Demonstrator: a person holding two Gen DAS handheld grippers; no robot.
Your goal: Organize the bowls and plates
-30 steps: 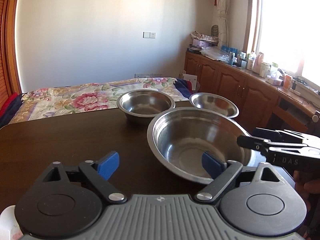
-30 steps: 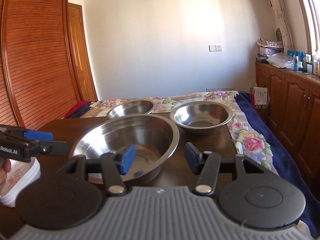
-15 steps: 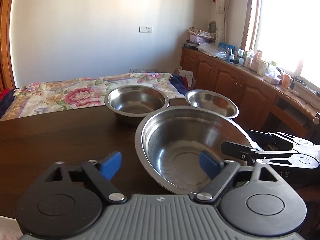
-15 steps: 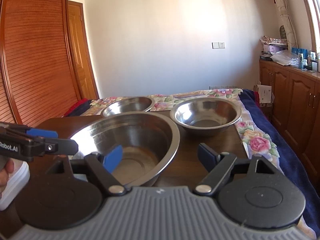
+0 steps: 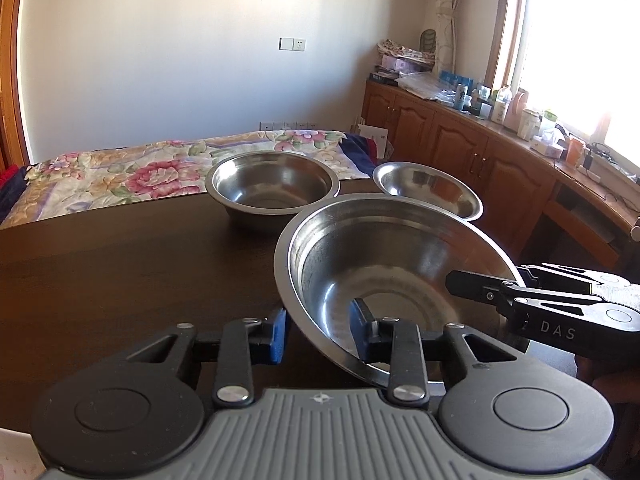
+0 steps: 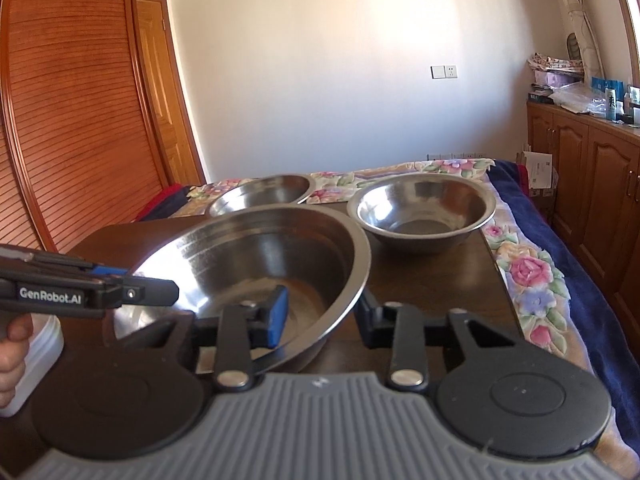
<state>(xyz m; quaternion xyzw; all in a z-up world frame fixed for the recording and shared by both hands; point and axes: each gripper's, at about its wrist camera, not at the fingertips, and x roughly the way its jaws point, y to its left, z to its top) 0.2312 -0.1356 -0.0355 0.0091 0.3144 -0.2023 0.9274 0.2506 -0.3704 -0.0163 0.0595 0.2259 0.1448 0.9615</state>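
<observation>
left gripper (image 5: 318, 330): jaws closing astride near-left rim of large steel bowl (image 5: 394, 264) | right gripper (image 6: 322, 312): closing astride its near-right rim | large steel bowl: near on dark table (image 5: 120, 272); two smaller bowls (image 5: 272, 184) beyond

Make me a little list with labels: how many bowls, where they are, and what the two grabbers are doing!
bowls: three shiny metal ones
big bowl: nearest, on the dark table
middle bowl: behind it, at the table's far edge
small bowl: far edge too, nearer the cabinets
left gripper: jaws closing over the big bowl's rim, one finger inside, one outside
right gripper: jaws closing over the opposite rim the same way
bowl contents: nothing seen inside
</observation>
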